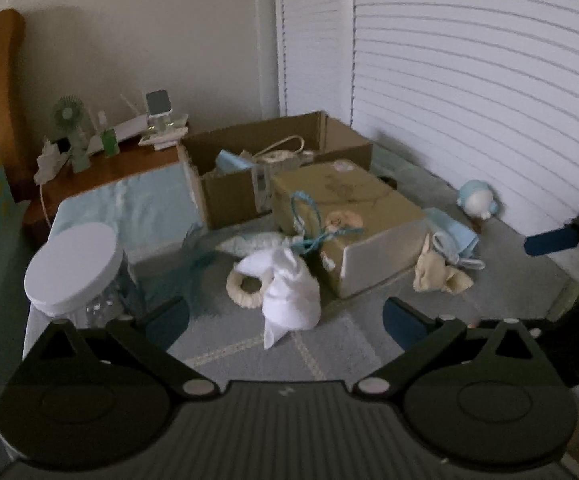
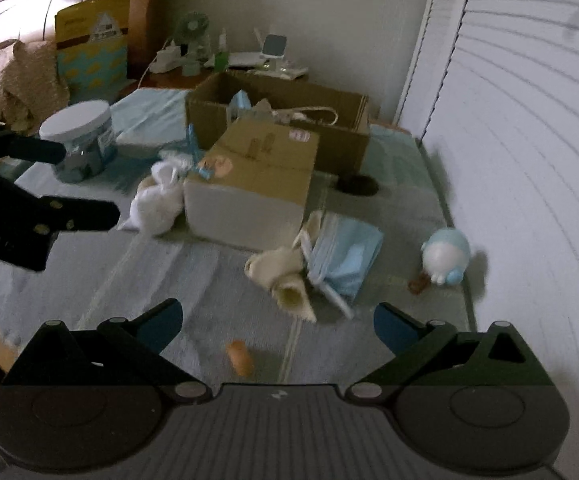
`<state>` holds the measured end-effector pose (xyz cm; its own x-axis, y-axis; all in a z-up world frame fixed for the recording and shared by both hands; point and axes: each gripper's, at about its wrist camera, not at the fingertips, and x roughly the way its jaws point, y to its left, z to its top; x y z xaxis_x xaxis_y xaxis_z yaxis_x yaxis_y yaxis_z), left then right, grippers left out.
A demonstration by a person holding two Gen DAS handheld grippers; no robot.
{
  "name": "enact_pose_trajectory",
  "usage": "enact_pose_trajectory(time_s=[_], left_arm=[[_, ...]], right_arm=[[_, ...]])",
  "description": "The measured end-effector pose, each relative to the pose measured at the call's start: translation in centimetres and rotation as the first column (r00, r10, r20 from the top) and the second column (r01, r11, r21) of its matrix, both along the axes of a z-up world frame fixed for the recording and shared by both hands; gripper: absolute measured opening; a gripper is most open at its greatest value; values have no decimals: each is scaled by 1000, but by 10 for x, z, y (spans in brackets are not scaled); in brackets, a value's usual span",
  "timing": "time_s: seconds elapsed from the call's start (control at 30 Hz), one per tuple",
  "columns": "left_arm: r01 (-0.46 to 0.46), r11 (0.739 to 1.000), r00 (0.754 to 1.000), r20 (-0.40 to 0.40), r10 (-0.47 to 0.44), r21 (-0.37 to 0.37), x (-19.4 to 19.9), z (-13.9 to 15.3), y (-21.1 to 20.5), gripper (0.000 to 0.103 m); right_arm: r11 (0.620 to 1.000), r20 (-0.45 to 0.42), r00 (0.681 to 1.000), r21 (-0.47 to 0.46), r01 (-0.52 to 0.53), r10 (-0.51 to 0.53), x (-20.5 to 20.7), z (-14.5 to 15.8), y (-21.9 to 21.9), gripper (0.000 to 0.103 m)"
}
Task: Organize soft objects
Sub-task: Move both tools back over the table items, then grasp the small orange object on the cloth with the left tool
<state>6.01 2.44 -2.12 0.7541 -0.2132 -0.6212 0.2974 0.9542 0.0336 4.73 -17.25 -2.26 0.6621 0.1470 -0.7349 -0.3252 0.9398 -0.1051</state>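
Soft things lie scattered on a grey-blue bed cover. A white cloth pouch (image 1: pixel 289 296) (image 2: pixel 155 204) sits just ahead of my left gripper (image 1: pixel 285 320), which is open and holds nothing. A cream fabric piece (image 1: pixel 441 276) (image 2: pixel 285 280) and a stack of light blue face masks (image 2: pixel 345 256) (image 1: pixel 455 240) lie ahead of my right gripper (image 2: pixel 277 324), also open and empty. A small orange-brown roll (image 2: pixel 241 358) rests between the right fingers' span, on the cover. A blue and white round plush (image 2: pixel 447 256) (image 1: pixel 477 200) lies by the blinds.
A closed cardboard box (image 2: pixel 261 168) (image 1: pixel 349 208) stands mid-bed, with an open cardboard box (image 2: pixel 281 108) (image 1: pixel 273 148) of items behind it. A white-lidded jar (image 1: pixel 73 268) (image 2: pixel 81 136) stands at left. White blinds (image 2: pixel 529 160) run along the right; a cluttered nightstand (image 1: pixel 101 160) sits behind.
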Motion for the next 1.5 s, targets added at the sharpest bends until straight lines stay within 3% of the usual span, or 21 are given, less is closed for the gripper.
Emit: enact_pose_trajectory(time_s=[0.5, 0.73, 0.97, 1.07, 1.23, 1.5], left_arm=[[-12, 1000, 998, -58, 13, 22, 5, -27, -1, 102], [44, 998, 998, -51, -42, 37, 0, -27, -13, 102], [156, 988, 986, -57, -155, 11, -12, -24, -37, 102], [200, 980, 978, -54, -200, 6, -17, -23, -52, 98], [277, 961, 958, -75, -277, -11, -22, -25, -77, 71], [334, 942, 937, -106, -334, -18, -20, -34, -110, 43]], right_arm=[[999, -28, 999, -3, 43, -43, 5, -29, -5, 101], [998, -49, 997, -14, 64, -65, -1, -34, -17, 100], [999, -23, 998, -1, 50, -50, -18, -29, -25, 99], [999, -10, 999, -15, 34, -34, -25, -29, -27, 93], [1000, -23, 1000, -6, 18, -18, -33, -32, -33, 89], [1000, -21, 1000, -5, 21, -21, -40, -34, -45, 87]])
